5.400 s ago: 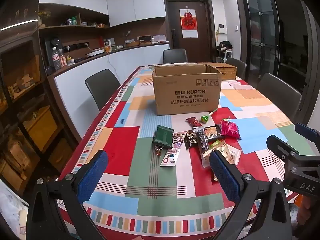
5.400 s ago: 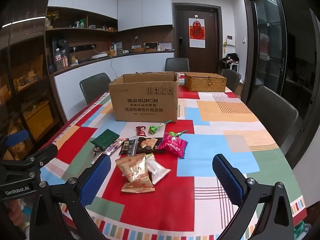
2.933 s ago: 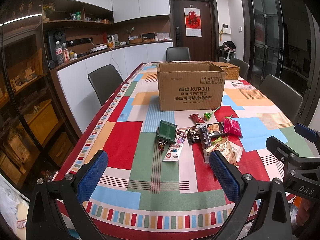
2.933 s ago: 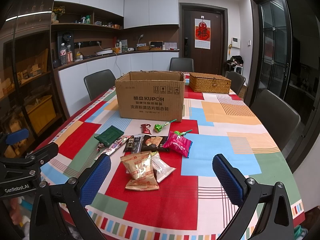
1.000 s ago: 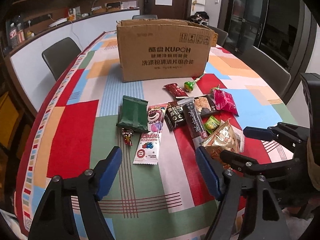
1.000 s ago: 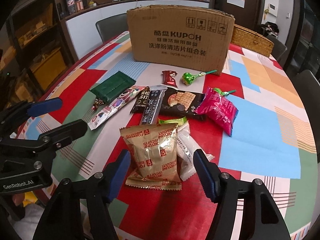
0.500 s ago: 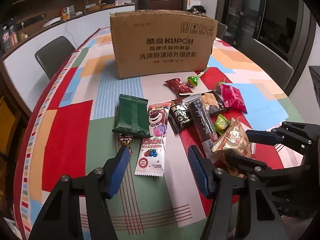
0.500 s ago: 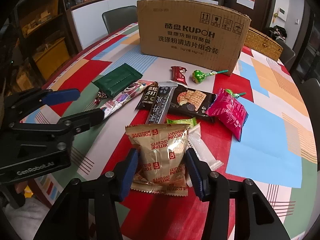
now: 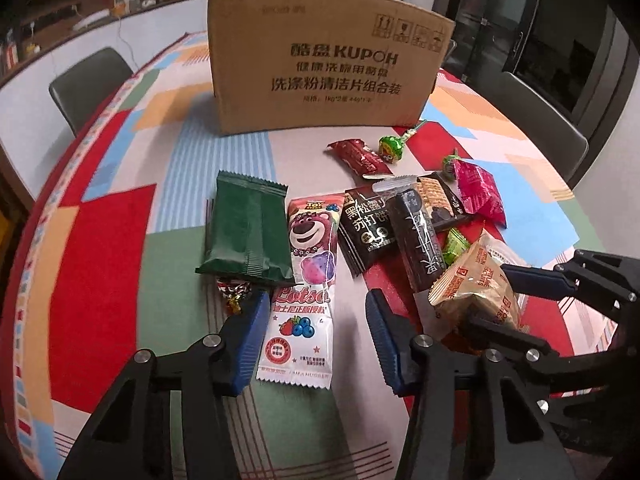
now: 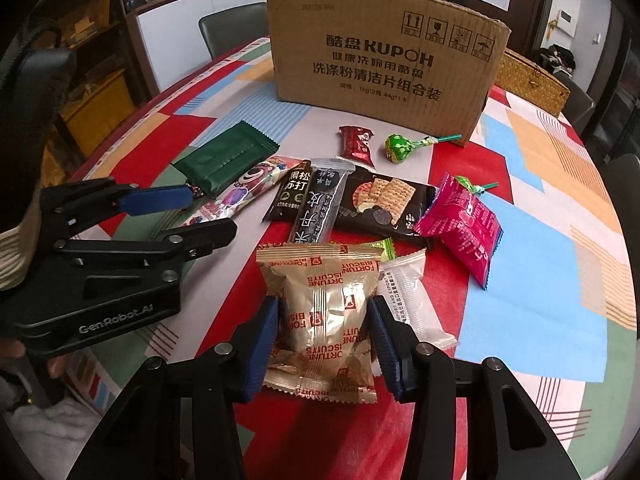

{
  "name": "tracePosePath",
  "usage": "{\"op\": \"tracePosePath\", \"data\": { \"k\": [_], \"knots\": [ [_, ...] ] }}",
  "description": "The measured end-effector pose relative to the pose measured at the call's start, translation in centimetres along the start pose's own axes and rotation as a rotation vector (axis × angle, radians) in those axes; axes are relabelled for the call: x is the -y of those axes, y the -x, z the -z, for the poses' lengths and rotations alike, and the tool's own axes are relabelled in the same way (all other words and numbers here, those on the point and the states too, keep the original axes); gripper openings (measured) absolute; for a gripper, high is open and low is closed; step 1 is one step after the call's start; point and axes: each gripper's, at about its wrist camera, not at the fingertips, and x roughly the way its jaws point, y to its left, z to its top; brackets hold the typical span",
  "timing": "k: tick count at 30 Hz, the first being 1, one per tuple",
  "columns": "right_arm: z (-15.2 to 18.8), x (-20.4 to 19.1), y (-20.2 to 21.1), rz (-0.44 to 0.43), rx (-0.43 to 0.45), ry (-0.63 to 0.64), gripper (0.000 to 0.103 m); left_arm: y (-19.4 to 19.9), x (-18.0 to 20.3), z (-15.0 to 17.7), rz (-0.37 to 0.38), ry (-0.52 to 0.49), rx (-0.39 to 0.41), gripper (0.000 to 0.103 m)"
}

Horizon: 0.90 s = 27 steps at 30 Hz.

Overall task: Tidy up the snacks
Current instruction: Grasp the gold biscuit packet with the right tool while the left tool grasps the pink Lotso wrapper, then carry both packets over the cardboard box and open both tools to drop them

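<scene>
Several snacks lie on a patchwork tablecloth in front of an open cardboard box [image 9: 328, 60] [image 10: 384, 52]. My right gripper [image 10: 326, 336] [image 9: 486, 290] is shut on a gold biscuit bag [image 10: 320, 292] [image 9: 468, 276], with both blue pads against its sides. My left gripper [image 9: 318, 332] [image 10: 212, 212] straddles the lower end of a pink-and-white Lotso bear packet [image 9: 300, 280] [image 10: 248, 184]. Its jaws are closing. The left pad is at the packet's edge, and a gap remains on the right.
Beside the Lotso packet lie a green packet [image 9: 250, 232], black cracker packets [image 9: 404, 224], a pink bag [image 9: 478, 192], a small red packet [image 9: 356, 156] and a green lollipop [image 9: 390, 146]. A wicker basket [image 10: 532, 76] stands behind the box. Chairs [image 9: 88, 80] ring the table.
Both grippers have come down close to the snacks. The right jaws have closed onto the gold bag. The left jaws have narrowed around the Lotso packet.
</scene>
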Motion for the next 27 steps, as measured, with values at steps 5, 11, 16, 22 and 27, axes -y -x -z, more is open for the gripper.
{"op": "tracePosePath", "data": {
  "k": [5,11,16,22,27],
  "knots": [
    [-0.4,0.0,-0.5,-0.006,-0.005,-0.003,0.047,-0.8,-0.5,-0.3,0.021,0.029,-0.007,0.050],
    [-0.7,0.4,-1.0,-0.021,-0.017,-0.020,0.047,-1.6,-0.5,-0.9,0.036,0.039,-0.006,0.050],
    [-0.8,0.6,-1.3,-0.034,-0.020,-0.034,0.047,-1.9,-0.1,-1.2,0.027,0.029,0.002,0.044],
    [-0.7,0.7,-1.3,-0.051,-0.016,-0.039,0.044,-1.7,0.1,-0.9,0.051,0.031,-0.011,0.027],
    [-0.7,0.9,-0.9,-0.050,-0.001,-0.048,0.041,-1.1,0.6,-0.5,0.055,0.030,-0.024,0.025]
  ]
}}
